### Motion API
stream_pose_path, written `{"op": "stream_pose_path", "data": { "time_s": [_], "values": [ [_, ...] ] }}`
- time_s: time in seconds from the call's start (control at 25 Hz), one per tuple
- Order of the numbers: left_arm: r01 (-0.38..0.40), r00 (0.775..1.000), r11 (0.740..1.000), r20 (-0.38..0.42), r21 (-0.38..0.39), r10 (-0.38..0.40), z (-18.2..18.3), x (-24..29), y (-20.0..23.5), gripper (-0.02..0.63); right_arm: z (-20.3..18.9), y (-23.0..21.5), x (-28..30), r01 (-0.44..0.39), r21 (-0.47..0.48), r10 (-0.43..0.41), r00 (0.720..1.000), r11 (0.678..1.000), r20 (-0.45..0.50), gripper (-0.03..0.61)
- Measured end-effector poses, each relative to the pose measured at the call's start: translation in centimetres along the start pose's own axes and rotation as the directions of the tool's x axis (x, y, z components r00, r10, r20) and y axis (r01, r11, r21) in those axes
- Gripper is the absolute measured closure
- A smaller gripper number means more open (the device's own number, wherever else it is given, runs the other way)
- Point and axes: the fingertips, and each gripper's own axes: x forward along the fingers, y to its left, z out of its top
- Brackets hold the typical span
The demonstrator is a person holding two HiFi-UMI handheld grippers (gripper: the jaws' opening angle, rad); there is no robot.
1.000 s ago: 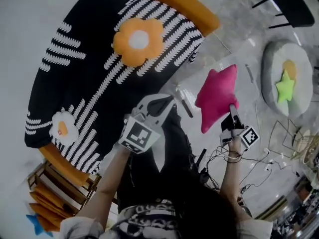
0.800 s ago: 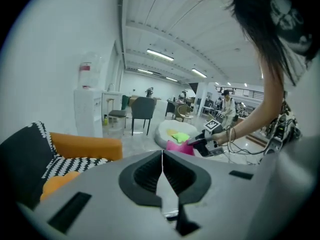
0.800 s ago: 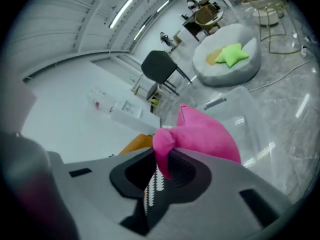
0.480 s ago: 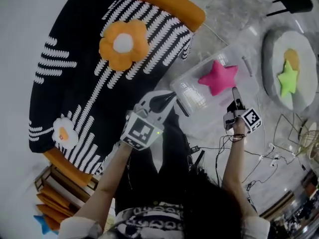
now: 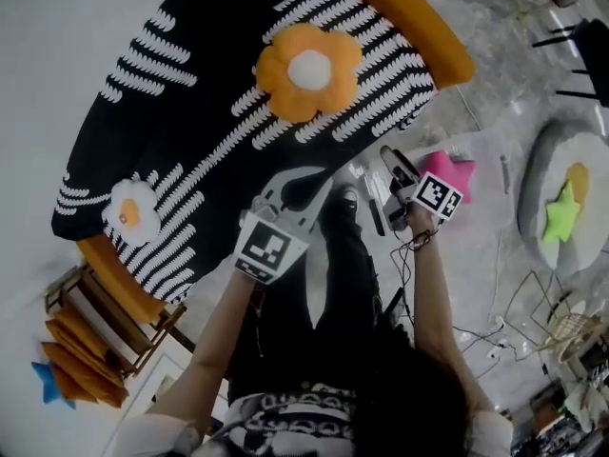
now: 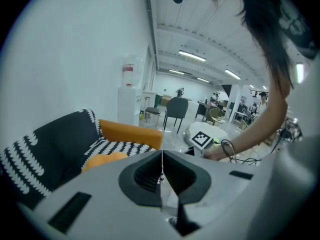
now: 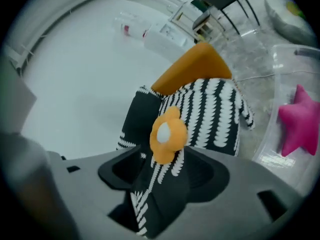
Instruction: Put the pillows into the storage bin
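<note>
Lining up my right gripper (image 7: 165, 179), whose empty jaws have just been opening and are spread, on the orange flower pillow (image 5: 307, 71) lying on the sofa (image 5: 190, 141), I am judging it soft and light, best pinched at a petal, with my left gripper (image 6: 161, 159) pressed together.

No readable txt, nos or brands; marker cube (image 5: 271, 251) just b/w squares (same on other cube (image 5: 438, 196))
</note>
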Motion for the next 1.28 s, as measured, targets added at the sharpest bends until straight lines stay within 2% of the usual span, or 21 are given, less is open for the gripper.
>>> {"op": "stream_pose_path", "data": {
  "time_s": [0.16, 0.32, 0.52, 0.68, 0.8, 1.0, 1.08, 1.2, 1.28],
  "values": [
    [-0.036, 0.999, 0.999, -0.010, -0.040, 0.035, -2.1, -3.2, 4.4, 0.607, -4.7, 3.7, 8.9, -0.023, 0.009, 0.024, 0.994, 1.000, -0.109, 0.302],
    [-0.055, 0.998, 0.997, -0.014, -0.055, 0.054, -4.6, -6.8, 9.9, 0.607, -8.4, 6.1, 16.7, 0.012, 0.050, -0.005, 0.991, 0.999, -0.135, 0.270],
    [-0.111, 0.994, 0.989, -0.011, -0.101, 0.110, -6.9, -9.8, 17.1, 0.607, -10.2, 4.5, 23.1, 0.153, 0.130, -0.139, 0.984, 0.980, -0.113, 0.218],
    [-0.167, 0.986, 0.976, -0.014, -0.138, 0.166, -9.1, -11.4, 22.6, 0.607, -11.2, 1.2, 26.4, 0.301, 0.143, -0.287, 0.951, 0.943, -0.113, 0.187],
    [-0.190, 0.982, 0.970, -0.023, -0.149, 0.189, -11.0, -12.3, 25.5, 0.607, -11.9, -1.0, 28.2, 0.372, 0.150, -0.357, 0.927, 0.916, -0.119, 0.184],
    [-0.209, 0.978, 0.963, -0.035, -0.168, 0.206, -13.5, -13.6, 27.0, 0.607, -12.3, -2.2, 28.9, 0.447, 0.139, -0.432, 0.893, 0.883, -0.128, 0.239],
    [-0.210, 0.978, 0.961, -0.043, -0.178, 0.206, -13.9, -13.5, 27.0, 0.607, -12.1, -2.1, 29.0, 0.447, 0.127, -0.429, 0.891, 0.885, -0.149, 0.320],
    [-0.201, 0.980, 0.962, -0.040, -0.187, 0.197, -13.7, -13.4, 26.5, 0.607, -11.4, -0.9, 29.0, 0.402, 0.115, -0.383, 0.910, 0.909, -0.158, 0.463],
    [-0.186, 0.983, 0.966, -0.037, -0.180, 0.182, -13.3, -13.3, 25.6, 0.607, -11.1, 0.5, 28.6, 0.332, 0.157, -0.312, 0.940, 0.930, -0.140, 0.514]
  ]
}}
